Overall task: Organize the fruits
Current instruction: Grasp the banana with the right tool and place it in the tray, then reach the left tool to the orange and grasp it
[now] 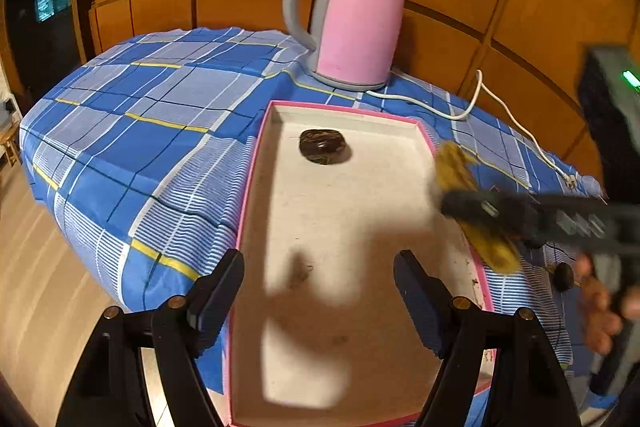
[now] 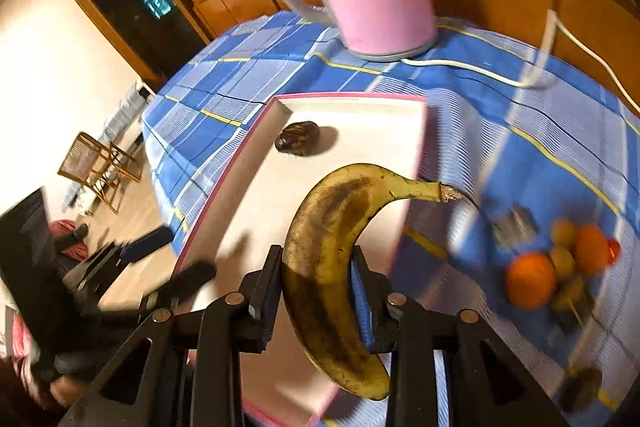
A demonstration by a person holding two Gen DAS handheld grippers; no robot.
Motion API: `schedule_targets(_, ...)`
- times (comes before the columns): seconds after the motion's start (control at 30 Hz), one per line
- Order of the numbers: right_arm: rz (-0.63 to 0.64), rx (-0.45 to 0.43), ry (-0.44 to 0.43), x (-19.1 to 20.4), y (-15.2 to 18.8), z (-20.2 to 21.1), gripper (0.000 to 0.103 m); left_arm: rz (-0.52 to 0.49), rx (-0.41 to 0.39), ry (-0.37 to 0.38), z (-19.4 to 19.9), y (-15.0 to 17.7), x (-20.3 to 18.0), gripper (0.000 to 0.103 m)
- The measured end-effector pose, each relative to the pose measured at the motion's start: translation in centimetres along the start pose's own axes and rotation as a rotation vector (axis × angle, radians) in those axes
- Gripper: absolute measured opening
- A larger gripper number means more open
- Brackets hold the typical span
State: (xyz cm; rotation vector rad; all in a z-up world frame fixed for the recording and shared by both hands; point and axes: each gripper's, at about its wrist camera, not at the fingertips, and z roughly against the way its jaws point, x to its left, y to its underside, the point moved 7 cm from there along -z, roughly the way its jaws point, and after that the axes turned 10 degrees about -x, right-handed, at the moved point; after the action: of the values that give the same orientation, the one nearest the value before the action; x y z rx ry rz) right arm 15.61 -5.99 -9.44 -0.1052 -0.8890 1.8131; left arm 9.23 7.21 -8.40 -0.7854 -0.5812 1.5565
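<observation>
Right wrist: right gripper (image 2: 316,279) clenched on banana (image 2: 336,267) above tray (image 2: 352,99); left gripper (image 1: 319,291) released.

Motion blur smears the fruit pile (image 2: 560,267) near the desk's right edge; the banana (image 1: 460,163) is blurred too.

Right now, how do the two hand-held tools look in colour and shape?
Both tools are black. The left tool has two angled, blocky fingers with dark blue pads and brass-coloured pivot rivets. The right tool has the same build, with silvery rivets and blue on its pads. A green light glows on its body in the left wrist view.
</observation>
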Motion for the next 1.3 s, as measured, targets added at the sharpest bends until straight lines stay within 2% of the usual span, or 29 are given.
schedule_targets(0.2, -0.018, -0.001, 0.059, 0.2, -3.0, -4.4, 0.033, -0.008, 0.003, -0.001, 0.0, 0.3, 0.2, 0.078)
schedule_targets(0.37, -0.038, -0.030, 0.090, -0.8, -3.4, -4.5, 0.042, -0.003, 0.005, 0.002, 0.0, 0.4, 0.2, 0.078)
schedule_targets(0.4, -0.040, -0.039, 0.093, -1.0, -3.4, -4.2, 0.045, -0.001, 0.005, 0.004, 0.0, 0.4, 0.1, 0.078)
schedule_targets(0.67, -0.071, -0.117, 0.136, -2.5, -0.5, 1.4, 0.045, -0.025, -0.003, 0.022, 0.3, 0.2, -1.1, 0.078)
schedule_targets(0.97, -0.120, -0.172, 0.270, -4.8, 4.0, 6.8, 0.046, -0.074, -0.016, 0.038, 1.2, 0.2, -3.0, 0.078)
schedule_targets(1.17, -0.095, -0.197, 0.371, -5.8, 6.0, 9.3, 0.046, -0.097, -0.018, 0.041, 1.6, 0.3, -3.8, 0.079)
schedule_targets(1.3, -0.089, -0.211, 0.408, -6.5, 7.0, 10.9, 0.047, -0.104, -0.013, 0.049, 1.6, 0.5, -4.4, 0.079)
